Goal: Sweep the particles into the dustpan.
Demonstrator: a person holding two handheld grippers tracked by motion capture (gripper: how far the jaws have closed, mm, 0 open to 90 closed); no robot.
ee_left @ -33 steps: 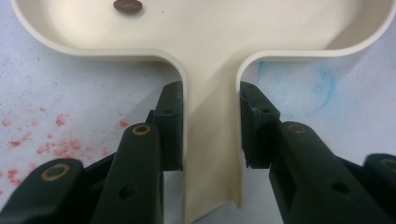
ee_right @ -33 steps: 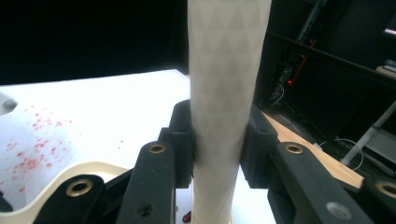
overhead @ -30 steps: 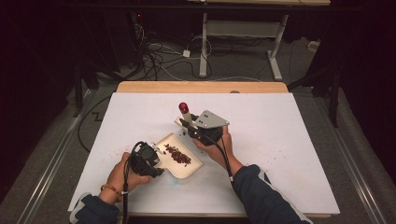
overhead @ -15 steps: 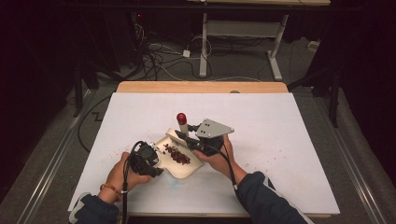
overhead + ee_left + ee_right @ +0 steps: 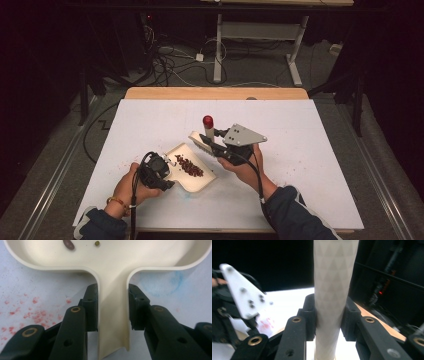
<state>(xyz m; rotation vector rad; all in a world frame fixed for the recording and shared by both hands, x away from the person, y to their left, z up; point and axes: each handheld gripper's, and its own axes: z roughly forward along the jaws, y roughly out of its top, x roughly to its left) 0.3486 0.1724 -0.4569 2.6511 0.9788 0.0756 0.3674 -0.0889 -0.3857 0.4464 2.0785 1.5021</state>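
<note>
1. The cream dustpan [image 5: 192, 172] is held by its handle between the closed jaws of the left hand-held gripper [image 5: 159, 172], near the front edge of the white bench [image 5: 300, 165].
2. Small red beans [image 5: 188, 165] are seen lying in the dustpan.
3. Just behind it, the brush [image 5: 206, 137] is gripped by its pale handle in the right hand-held gripper [image 5: 220, 148], whose jaws are shut on it.
4. The brush is held up off the bench, with its red tip on top.

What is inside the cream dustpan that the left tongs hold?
Inside the dustpan lies a small heap of dark red beans. The left tongs clamp its handle. Anything beneath the heap is covered.
</note>
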